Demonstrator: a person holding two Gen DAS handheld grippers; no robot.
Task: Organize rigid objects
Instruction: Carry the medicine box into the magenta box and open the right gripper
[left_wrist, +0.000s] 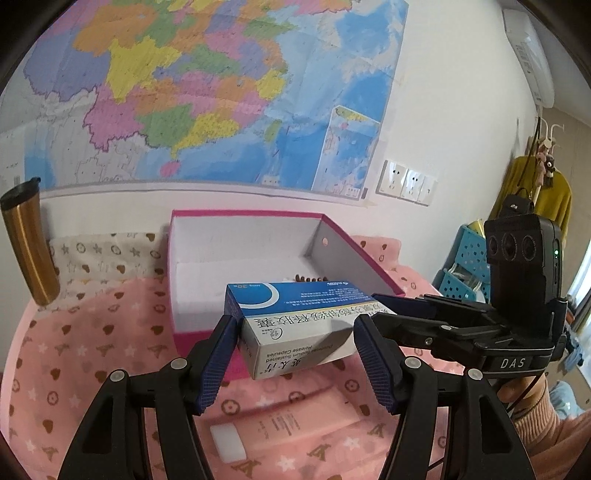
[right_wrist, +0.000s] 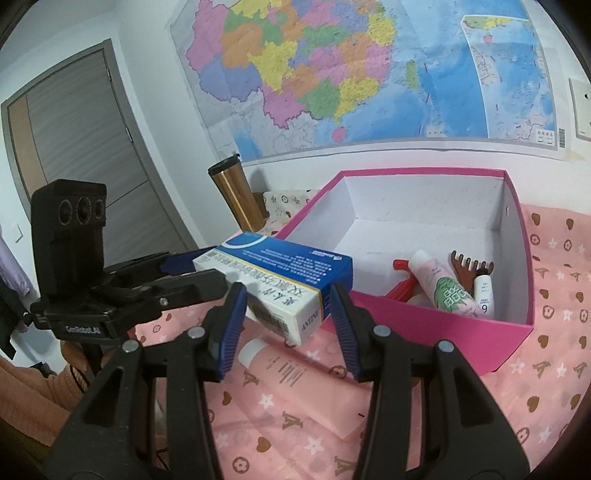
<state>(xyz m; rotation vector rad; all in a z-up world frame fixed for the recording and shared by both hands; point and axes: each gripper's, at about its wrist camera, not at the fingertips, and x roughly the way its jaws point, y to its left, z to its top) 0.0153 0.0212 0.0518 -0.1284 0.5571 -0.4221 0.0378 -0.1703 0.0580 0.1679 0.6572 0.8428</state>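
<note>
Pink tube half under medicine box

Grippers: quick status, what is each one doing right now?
Left gripper: shut on the medicine box, held above the cloth.
Right gripper: shut on the same medicine box, at its other end.

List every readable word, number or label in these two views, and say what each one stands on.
"DAS": right gripper body.
"GenRobot.AI": left gripper body, slightly blurred.
"Release Capsules", "30": medicine box.
"ANTINE": medicine box end flap, uncertain.
"6": small white bottle in the pink box.
Box's Chinese text, map, pink tube: too blurred.
</note>
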